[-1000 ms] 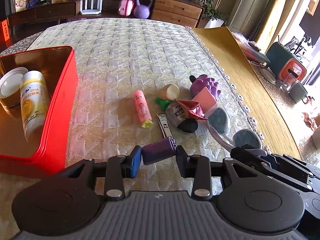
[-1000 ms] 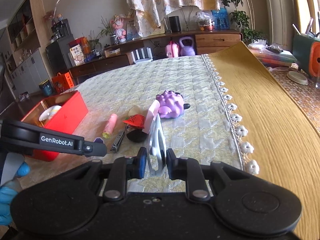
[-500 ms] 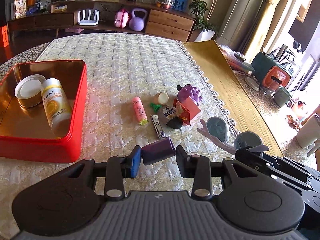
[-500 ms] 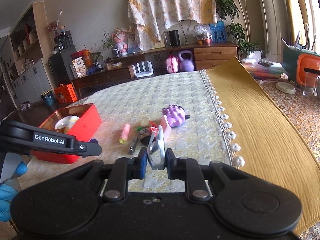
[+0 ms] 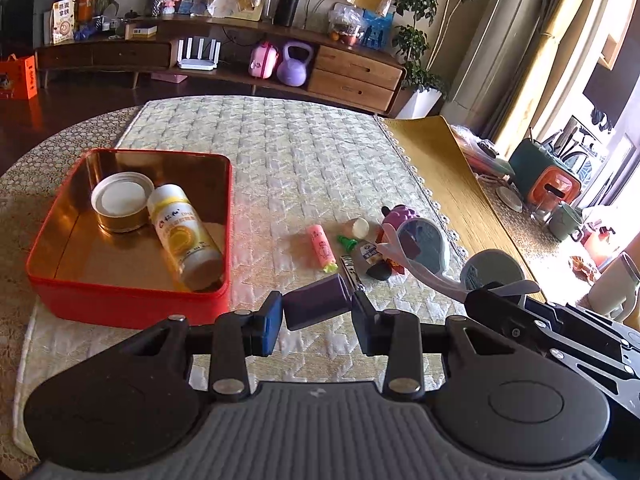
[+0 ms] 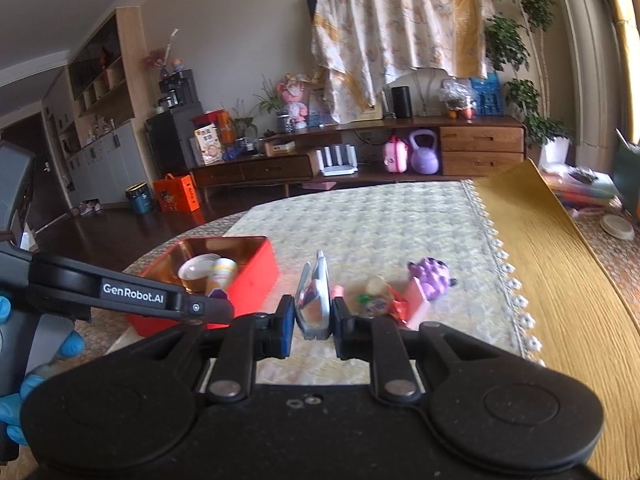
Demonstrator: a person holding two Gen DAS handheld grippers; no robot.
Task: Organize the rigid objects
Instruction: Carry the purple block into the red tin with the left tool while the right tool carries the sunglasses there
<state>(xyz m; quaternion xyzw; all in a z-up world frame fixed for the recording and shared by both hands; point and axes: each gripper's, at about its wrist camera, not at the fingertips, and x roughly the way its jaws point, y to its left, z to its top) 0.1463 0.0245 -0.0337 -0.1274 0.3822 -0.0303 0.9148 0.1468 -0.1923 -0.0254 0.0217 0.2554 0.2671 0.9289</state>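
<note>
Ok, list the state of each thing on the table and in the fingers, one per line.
Left gripper: shut on the purple block, lifted.
Right gripper: shut on the folding mirror, lifted.
Red tin: open, no lid.
White bottle: lying on its side in the tin.
Round can: upright in the tin.
Pink tube: lying on the cloth.
Nail clipper: lying flat.

bright daylight glares from the right; fisheye-bent edges, right view slightly blurred.
</note>
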